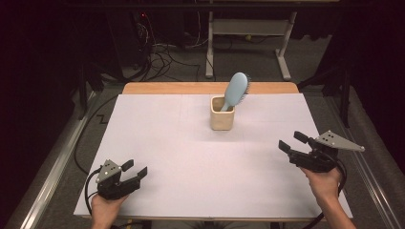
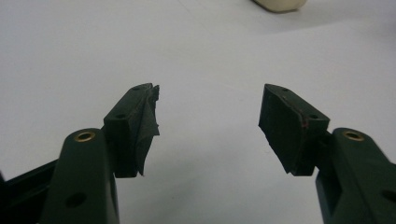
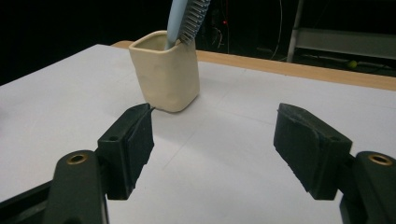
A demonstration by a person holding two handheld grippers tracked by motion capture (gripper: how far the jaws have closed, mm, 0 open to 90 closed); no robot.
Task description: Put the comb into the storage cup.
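We are holding our right gripper (image 1: 292, 139) near the right edge of the white table (image 1: 167, 143), jaws wide apart and gripping nothing. Our left gripper (image 1: 134, 168) is resting at the near left, also wide and empty. The blue hairbrush (image 1: 236, 89) is leaning in the cream cup (image 1: 222, 118), well apart from both. If we are bumping the tall brush, the cup could be tipping over.

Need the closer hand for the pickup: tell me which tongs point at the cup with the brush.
The right tongs: their jaws aim inward at the beige cup holding the blue hairbrush. The left tongs sit farther off, at the near left corner.
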